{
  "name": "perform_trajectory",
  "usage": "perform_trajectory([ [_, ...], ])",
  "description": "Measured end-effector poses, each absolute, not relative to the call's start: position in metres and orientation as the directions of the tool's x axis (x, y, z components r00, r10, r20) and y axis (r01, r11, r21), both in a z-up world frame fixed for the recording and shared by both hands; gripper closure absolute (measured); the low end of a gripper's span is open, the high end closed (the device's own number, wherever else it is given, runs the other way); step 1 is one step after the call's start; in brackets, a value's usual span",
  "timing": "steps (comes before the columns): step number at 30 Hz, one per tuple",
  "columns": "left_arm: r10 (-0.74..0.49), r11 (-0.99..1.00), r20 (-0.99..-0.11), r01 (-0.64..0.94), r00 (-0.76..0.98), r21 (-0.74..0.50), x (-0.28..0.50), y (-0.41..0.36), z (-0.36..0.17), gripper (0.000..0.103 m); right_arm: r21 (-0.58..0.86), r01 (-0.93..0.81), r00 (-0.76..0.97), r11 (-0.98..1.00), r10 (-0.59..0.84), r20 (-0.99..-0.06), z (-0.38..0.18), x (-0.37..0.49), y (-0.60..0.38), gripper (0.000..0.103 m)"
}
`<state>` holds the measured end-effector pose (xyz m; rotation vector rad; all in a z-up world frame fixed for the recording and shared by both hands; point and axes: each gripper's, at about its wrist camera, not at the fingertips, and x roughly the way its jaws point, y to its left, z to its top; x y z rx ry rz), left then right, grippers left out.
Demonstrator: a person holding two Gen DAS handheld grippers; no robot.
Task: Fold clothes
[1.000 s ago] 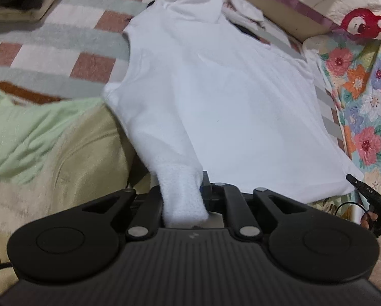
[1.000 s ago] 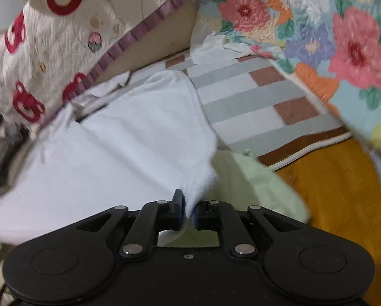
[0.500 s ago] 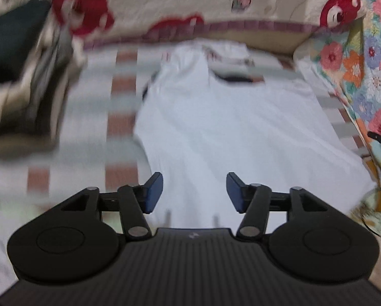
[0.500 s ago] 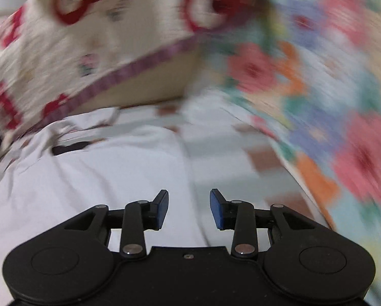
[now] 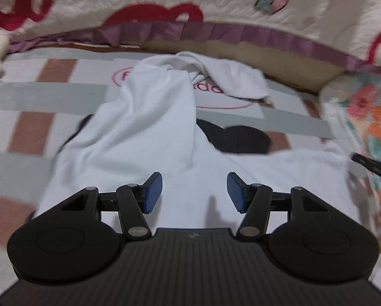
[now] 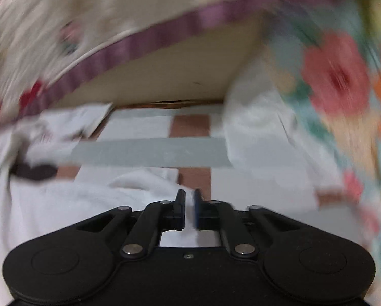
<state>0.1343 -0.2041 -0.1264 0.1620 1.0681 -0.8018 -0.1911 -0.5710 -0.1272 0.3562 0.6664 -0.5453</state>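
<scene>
The white shirt (image 5: 144, 137) lies spread on the striped bedspread (image 5: 32, 94), one sleeve folded lengthwise over its body.

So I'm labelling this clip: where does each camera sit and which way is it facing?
Left wrist: on the left gripper, looking along its open fingers over the white shirt toward the quilt.
Right wrist: on the right gripper, blurred, fingers nearly shut with white cloth between them, facing the striped mat and floral cover.
Shared: the white shirt, the mat and the purple-edged quilt.
</scene>
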Motion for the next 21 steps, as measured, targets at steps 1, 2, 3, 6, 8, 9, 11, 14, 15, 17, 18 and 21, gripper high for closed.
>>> perform_trajectory([
  [1, -0.476, 0.72, -0.845, 0.66, 0.243, -0.216, 0.139, -0.22, -0.137, 0.048, 0.153, 0.591, 0.657, 0.792, -0.363, -0.661, -0.131, -0.195, -0.573, 0.092],
  [2, -0.436, 0.733, -0.858, 0.661, 0.271, -0.164, 0.14, -0.231, -0.144, 0.051, 0.168, 0.602, 0.658, 0.781, -0.366, -0.658, -0.135, -0.198, -0.575, 0.092],
  [3, -0.42, 0.743, -0.858, 0.654, 0.295, -0.139, 0.142, -0.237, -0.148, 0.052, 0.183, 0.612, 0.66, 0.769, -0.369, -0.654, -0.138, -0.202, -0.577, 0.09],
  [6, -0.436, 0.754, -0.83, 0.645, 0.347, -0.126, 0.144, -0.245, -0.15, 0.05, 0.242, 0.637, 0.664, 0.732, -0.361, -0.654, -0.148, -0.211, -0.589, 0.062],
  [8, -0.425, 0.762, -0.819, 0.641, 0.385, -0.094, 0.143, -0.248, -0.149, 0.05, 0.314, 0.638, 0.676, 0.703, -0.317, -0.665, -0.153, -0.215, -0.602, 0.062],
  [9, -0.42, 0.764, -0.818, 0.639, 0.393, -0.086, 0.143, -0.25, -0.151, 0.049, 0.356, 0.635, 0.686, 0.686, -0.288, -0.669, -0.156, -0.217, -0.607, 0.058],
  [11, -0.413, 0.767, -0.821, 0.636, 0.394, -0.08, 0.144, -0.254, -0.155, 0.048, 0.45, 0.628, 0.71, 0.635, -0.231, -0.665, -0.164, -0.223, -0.613, 0.052],
  [14, -0.417, 0.747, -0.822, 0.662, 0.387, -0.066, 0.144, -0.259, -0.161, 0.05, 0.64, 0.581, 0.791, 0.503, -0.164, -0.589, -0.176, -0.233, -0.609, 0.05],
  [15, -0.418, 0.739, -0.823, 0.671, 0.385, -0.062, 0.144, -0.261, -0.162, 0.062, 0.69, 0.549, 0.82, 0.471, -0.141, -0.556, -0.177, -0.233, -0.603, 0.05],
  [17, -0.444, 0.711, -0.808, 0.701, 0.388, -0.053, 0.14, -0.262, -0.161, 0.099, 0.704, 0.508, 0.846, 0.496, -0.133, -0.517, -0.172, -0.225, -0.587, 0.053],
  [18, -0.458, 0.695, -0.799, 0.717, 0.389, -0.049, 0.139, -0.262, -0.16, 0.1, 0.688, 0.495, 0.852, 0.53, -0.14, -0.505, -0.167, -0.22, -0.579, 0.062],
  [21, -0.471, 0.702, -0.756, 0.713, 0.455, -0.008, 0.132, -0.254, -0.149, 0.1, 0.49, 0.482, 0.817, 0.727, -0.17, -0.551, -0.142, -0.197, -0.544, 0.076],
])
